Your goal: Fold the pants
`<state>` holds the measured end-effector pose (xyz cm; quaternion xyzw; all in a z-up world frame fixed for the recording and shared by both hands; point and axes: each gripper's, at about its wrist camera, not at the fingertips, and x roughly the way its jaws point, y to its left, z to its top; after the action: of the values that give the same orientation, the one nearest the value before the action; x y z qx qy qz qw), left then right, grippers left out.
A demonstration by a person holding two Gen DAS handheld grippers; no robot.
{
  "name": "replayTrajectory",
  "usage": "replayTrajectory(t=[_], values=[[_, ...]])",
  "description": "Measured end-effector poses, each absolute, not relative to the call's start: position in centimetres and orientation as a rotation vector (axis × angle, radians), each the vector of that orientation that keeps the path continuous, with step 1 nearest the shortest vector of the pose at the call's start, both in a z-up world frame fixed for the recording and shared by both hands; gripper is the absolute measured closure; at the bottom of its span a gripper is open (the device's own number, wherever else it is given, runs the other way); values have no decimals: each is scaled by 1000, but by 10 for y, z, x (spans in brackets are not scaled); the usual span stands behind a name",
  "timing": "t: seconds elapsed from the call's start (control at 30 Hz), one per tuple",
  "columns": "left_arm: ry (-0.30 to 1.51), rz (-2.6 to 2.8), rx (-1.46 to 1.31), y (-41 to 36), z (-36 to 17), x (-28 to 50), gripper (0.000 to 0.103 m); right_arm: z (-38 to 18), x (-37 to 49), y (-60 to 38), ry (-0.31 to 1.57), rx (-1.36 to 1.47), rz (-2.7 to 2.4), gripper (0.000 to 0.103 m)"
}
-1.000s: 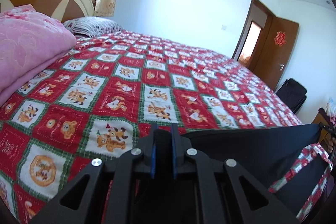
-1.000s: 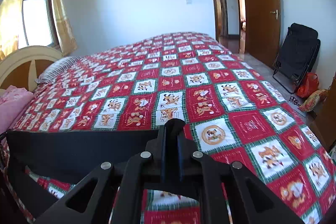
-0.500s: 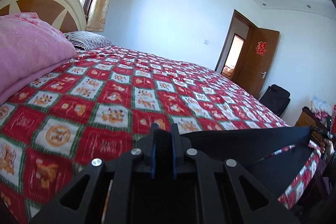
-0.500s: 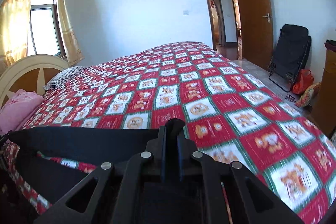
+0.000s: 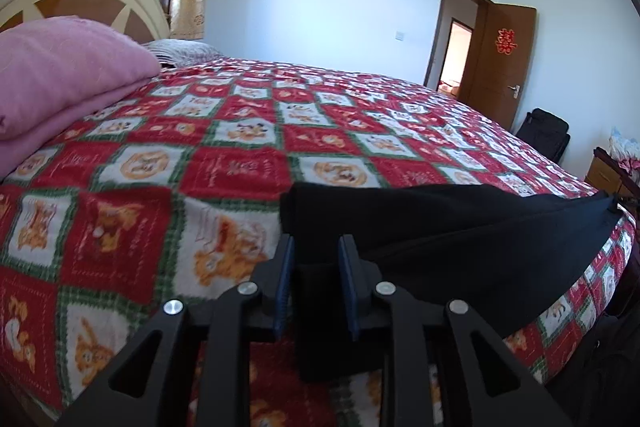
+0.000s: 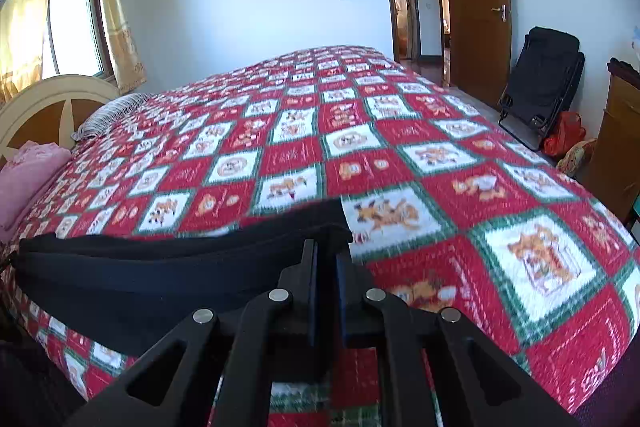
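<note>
Laying black pants (image 5: pixel 460 227) onto bed (image 5: pixel 240 163) near edge; L tool (image 5: pixel 316 251) & R tool (image 6: pixel 325 255) both part-spread, cloth between, seemingly releasing. Next: regrip for fold.

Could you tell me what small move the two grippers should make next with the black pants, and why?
Probably draw both grippers straight back off the black fabric pants. The left gripper and right gripper both have their jaws parted, with cloth lying loose between the blue pads, and the pants rest spread along the near edge of the red patchwork quilt, so nothing seems left to hold.
</note>
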<state>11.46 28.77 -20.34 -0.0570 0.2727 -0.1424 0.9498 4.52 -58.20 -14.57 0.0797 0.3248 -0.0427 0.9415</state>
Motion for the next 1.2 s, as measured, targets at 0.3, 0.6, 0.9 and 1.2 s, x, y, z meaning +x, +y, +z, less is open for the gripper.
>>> replayTrajectory(t=[0.3,0.6,0.9,1.2], values=[[570,-196,-151,315,-207,101,76,-153,23,-585,687,151,-92,94],[555,-132,-210,330,-204,90,59,-140,-20,-609,623,200,-228,92],[528,-197,-166,290,-183,87,42,-124,12,-517,635,119,-45,47],[624,-209,20,235,-209,100,37,-141,17,-523,667,287,-142,47]])
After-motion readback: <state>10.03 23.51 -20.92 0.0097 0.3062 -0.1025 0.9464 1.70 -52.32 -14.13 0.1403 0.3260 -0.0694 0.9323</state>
